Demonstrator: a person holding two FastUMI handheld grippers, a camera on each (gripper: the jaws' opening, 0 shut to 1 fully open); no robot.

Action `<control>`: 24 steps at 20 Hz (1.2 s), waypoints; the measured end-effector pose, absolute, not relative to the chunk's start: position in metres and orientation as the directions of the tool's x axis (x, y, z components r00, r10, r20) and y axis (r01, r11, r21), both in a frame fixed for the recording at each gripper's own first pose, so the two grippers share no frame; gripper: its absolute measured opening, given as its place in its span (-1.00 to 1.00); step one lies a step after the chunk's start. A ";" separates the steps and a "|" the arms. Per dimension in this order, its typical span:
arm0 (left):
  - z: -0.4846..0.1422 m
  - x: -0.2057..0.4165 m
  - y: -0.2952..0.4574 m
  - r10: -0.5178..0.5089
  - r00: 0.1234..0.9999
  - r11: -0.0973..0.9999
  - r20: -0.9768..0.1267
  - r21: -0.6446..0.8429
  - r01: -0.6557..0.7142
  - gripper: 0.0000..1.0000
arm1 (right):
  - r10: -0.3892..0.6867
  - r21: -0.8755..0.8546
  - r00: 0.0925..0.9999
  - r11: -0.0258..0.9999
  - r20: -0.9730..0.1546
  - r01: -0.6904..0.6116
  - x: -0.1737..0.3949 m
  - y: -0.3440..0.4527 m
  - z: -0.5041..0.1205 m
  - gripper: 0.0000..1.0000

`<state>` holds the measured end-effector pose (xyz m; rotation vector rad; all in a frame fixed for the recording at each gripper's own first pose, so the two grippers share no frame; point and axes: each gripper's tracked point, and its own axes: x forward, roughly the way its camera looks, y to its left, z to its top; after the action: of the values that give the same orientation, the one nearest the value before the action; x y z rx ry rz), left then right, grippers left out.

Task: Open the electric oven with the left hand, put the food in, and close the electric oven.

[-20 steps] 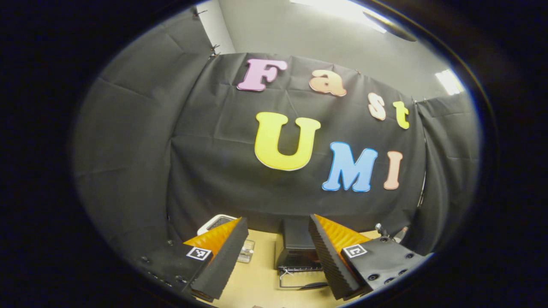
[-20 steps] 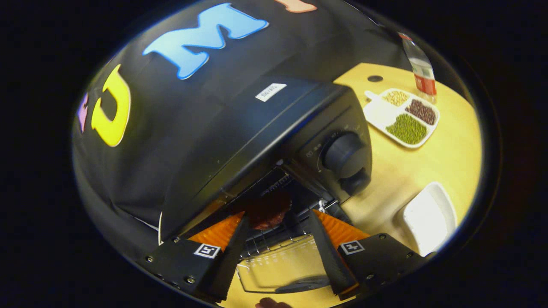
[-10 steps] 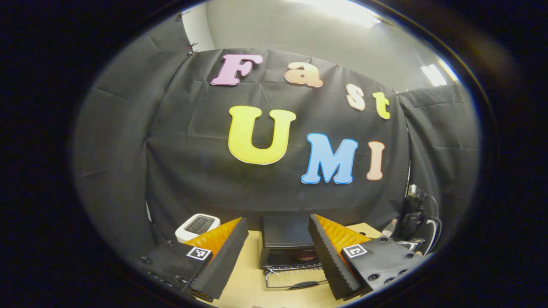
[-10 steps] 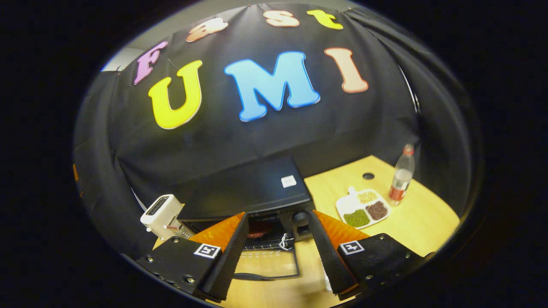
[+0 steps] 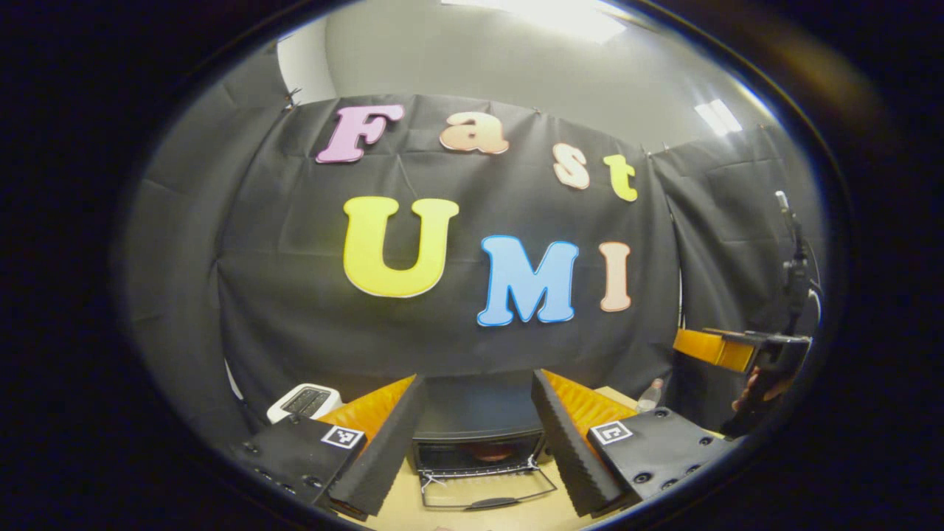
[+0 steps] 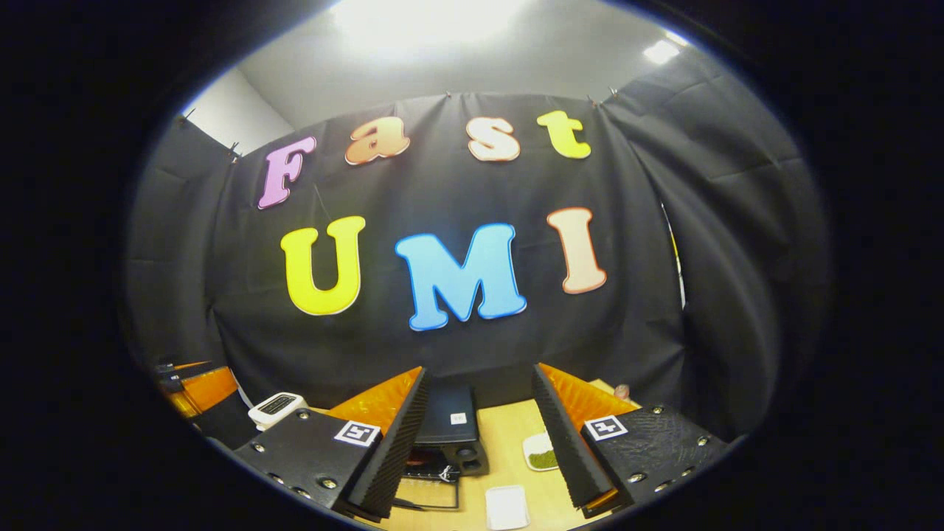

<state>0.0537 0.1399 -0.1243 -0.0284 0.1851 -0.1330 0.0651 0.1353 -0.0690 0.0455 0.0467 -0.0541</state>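
Note:
The black electric oven stands on the wooden table with its glass door folded down flat. A reddish piece of food lies on the rack inside. My left gripper is open and empty, held well back from the oven. At the right edge of the left gripper view a hand holds up the right gripper. In the right gripper view the oven is small and far below, door down. My right gripper is open and empty. The left gripper shows at the left edge.
A white toaster stands left of the oven, also seen as the toaster. Right of the oven lie a divided tray of beans and a white dish. A bottle stands farther right.
Both grippers have drawn back and up from the oven, which now looks much smaller. The right gripper has left the oven mouth; the food stays on the rack. The door is still down.

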 end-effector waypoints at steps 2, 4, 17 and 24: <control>-0.129 0.056 0.123 -0.131 0.971 0.991 -0.198 -0.041 0.126 1.00 | -0.035 0.025 0.999 0.999 -0.034 0.036 0.066 0.132 -0.064 0.53; -0.140 0.059 0.114 -0.109 0.969 0.994 -0.223 -0.019 0.107 1.00 | -0.031 0.016 0.999 0.999 -0.027 0.032 0.068 0.130 -0.066 0.71; -0.341 0.030 0.092 -0.063 0.762 0.998 -0.644 -0.050 0.040 0.87 | -0.030 0.064 0.995 0.997 -0.097 0.037 0.098 0.069 -0.089 0.89; -0.457 -0.006 0.097 -0.025 0.519 0.999 -0.855 -0.004 0.042 0.93 | -0.064 0.055 0.991 0.996 -0.117 0.071 0.099 0.042 -0.095 0.89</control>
<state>-0.0058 0.0975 -0.4567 0.0179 1.0245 -0.0401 0.0989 0.0423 -0.0946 0.0587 0.1153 -0.0678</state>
